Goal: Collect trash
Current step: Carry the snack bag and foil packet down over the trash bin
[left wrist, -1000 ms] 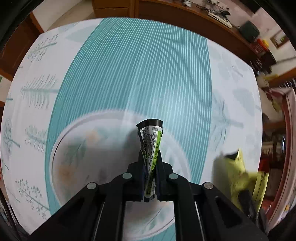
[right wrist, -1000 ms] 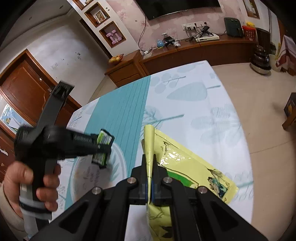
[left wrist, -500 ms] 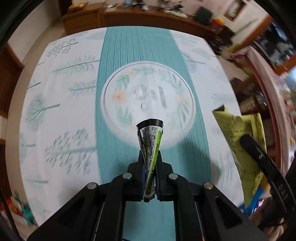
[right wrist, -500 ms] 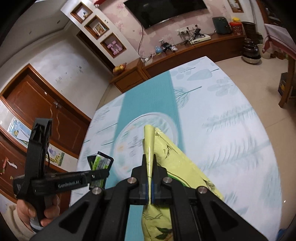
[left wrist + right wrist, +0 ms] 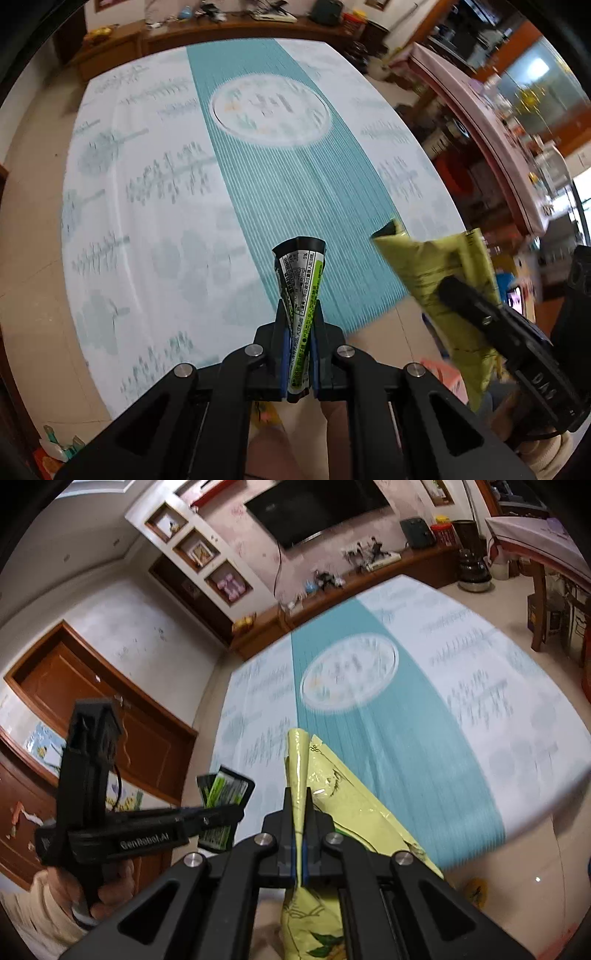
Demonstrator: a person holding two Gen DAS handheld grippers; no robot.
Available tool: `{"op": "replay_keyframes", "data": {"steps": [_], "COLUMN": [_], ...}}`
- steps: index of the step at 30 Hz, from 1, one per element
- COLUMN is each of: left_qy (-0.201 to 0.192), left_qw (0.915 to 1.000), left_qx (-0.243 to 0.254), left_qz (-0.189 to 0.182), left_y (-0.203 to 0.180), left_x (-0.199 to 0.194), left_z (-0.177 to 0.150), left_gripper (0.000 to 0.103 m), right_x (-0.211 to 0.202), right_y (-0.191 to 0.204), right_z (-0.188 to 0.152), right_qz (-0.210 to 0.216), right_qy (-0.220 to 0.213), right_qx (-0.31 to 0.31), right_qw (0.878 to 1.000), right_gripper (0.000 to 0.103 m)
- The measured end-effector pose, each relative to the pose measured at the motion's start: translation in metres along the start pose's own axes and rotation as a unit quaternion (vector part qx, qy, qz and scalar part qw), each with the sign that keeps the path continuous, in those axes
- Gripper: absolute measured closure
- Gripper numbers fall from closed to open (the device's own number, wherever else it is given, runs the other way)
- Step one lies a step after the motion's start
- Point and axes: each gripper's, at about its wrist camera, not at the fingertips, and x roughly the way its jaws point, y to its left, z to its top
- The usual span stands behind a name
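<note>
Left gripper point(image 5: 299, 325) pinching green wrapper point(image 5: 301, 280), right gripper point(image 5: 300, 834) pinching yellow bag point(image 5: 343, 805), both beyond table's point(image 5: 155, 206) near edge.

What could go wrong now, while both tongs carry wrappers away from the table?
1. The left tongs pinch the green wrapper only at its narrow lower end, so it may slip out.
2. The yellow bag is large, and the right tongs hold just one folded edge; the loose rest could swing, catch on something or pull free.
3. Both tongs are close together; the bag might brush the left tongs.
</note>
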Motion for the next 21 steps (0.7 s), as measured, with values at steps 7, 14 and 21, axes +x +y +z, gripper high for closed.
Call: {"op": "replay_keyframes", "data": {"steps": [7, 14, 21], "left_qy": [0.017, 0.045, 0.064], "left_qw": [0.9996, 0.9987, 0.9975], "left_qx": [0.021, 0.024, 0.027], "left_qz": [-0.006, -0.003, 0.012], "left_y": [-0.015, -0.035, -0.060], "left_x": [-0.004, 0.015, 0.057], "left_z": [-0.050, -0.089, -0.125], "left_gripper": [0.097, 0.096, 0.096], "right_x": [-0.016, -0.022, -0.016], "right_y": [0.009, -0.012, -0.046], "right_z": [-0.061, -0.100, -0.135], "right_qz": [-0.025, -0.041, -0.051], "right_qy": [0.036, 0.045, 0.053], "right_qx": [-0.013, 0.005, 0.008], "right_qw": [0.999, 0.998, 0.997], "right_gripper": [0.102, 0.102, 0.102]}}
